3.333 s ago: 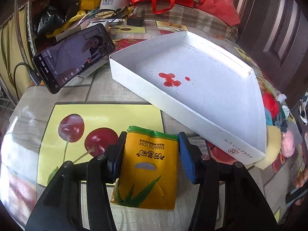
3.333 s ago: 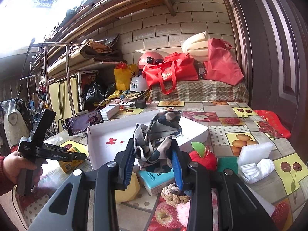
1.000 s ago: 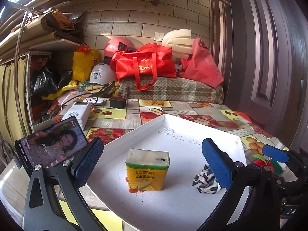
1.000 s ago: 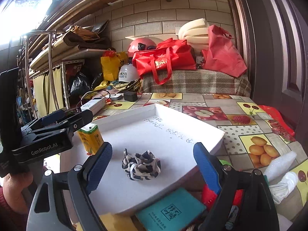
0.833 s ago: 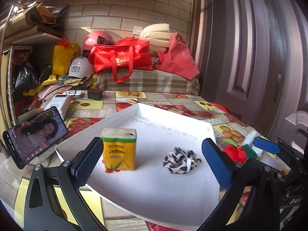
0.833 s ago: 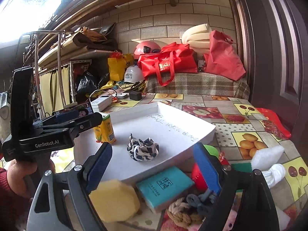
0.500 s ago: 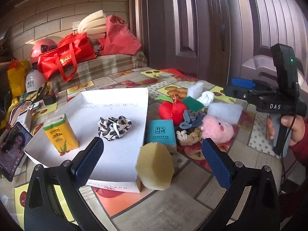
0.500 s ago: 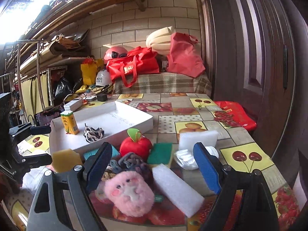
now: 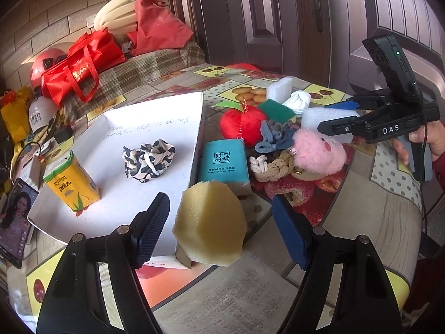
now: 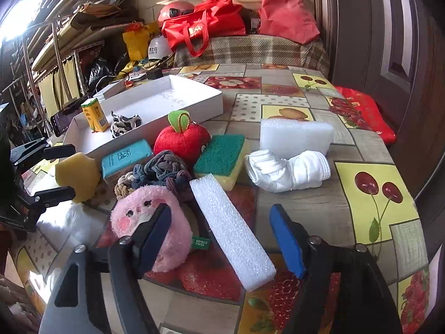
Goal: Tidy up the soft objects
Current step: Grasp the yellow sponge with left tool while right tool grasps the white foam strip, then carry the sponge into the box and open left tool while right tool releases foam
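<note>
Both grippers released, swinging from the tray point(image 9: 194, 128) toward the loose soft items.

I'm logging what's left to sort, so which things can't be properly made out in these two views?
- Rope knot, right wrist view: mostly covered by the pink plush and grey braided toy.
- Handwriting inside the white tray, left wrist view: too small to read.
- Teal tissue pack, left wrist view: near end hidden behind the yellow sponge.
- Phone, left wrist view: cut off by the frame edge.
</note>
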